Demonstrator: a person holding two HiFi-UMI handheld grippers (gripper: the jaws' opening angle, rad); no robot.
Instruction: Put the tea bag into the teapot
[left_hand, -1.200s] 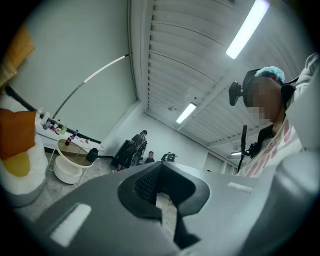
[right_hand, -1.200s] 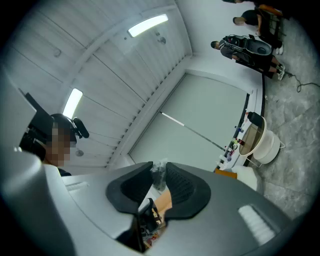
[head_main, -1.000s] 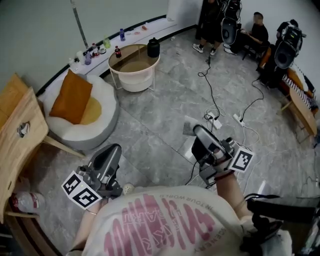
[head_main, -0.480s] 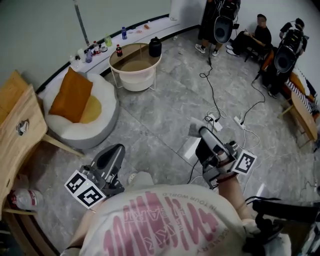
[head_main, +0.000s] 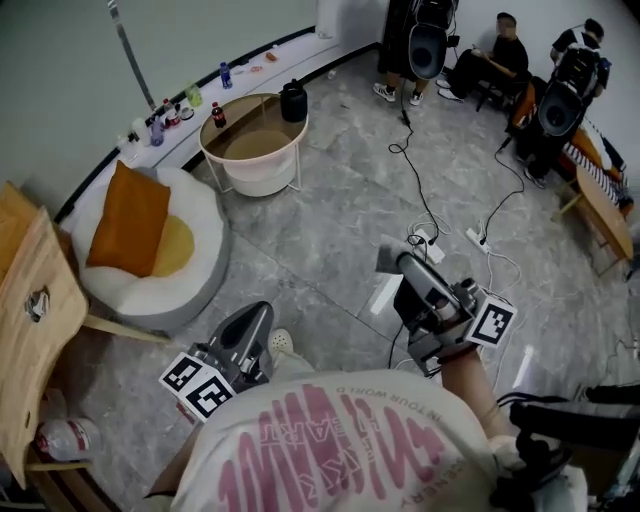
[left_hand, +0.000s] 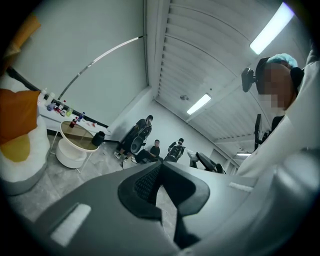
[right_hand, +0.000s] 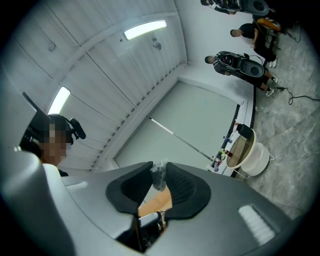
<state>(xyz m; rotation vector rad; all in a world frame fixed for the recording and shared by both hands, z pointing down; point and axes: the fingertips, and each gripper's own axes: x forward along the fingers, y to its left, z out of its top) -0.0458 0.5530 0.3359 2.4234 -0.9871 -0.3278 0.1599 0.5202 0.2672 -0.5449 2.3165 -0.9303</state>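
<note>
The black teapot (head_main: 293, 102) stands on the far edge of a round tan table (head_main: 212, 146) across the room; it also shows in the left gripper view (left_hand: 98, 138) and the right gripper view (right_hand: 244, 131). My right gripper (head_main: 394, 260) is held over the grey floor, shut on a small tea bag in a crinkly clear wrapper (right_hand: 159, 175), which pokes out of the tip (head_main: 386, 257). My left gripper (head_main: 262, 316) is at the lower left, close to my body. Its pads (left_hand: 145, 182) meet at the tip with nothing between them.
A white beanbag seat with an orange cushion (head_main: 130, 220) lies between me and the table. Wooden furniture (head_main: 30, 330) stands at the left. Cables and power strips (head_main: 432, 240) run across the floor ahead. People and equipment (head_main: 500, 55) fill the far right. Bottles (head_main: 165, 112) line the wall ledge.
The whole room has slid left and down in the head view. My left gripper has moved right and further out. The right gripper keeps its place, still gripping the tea bag.
</note>
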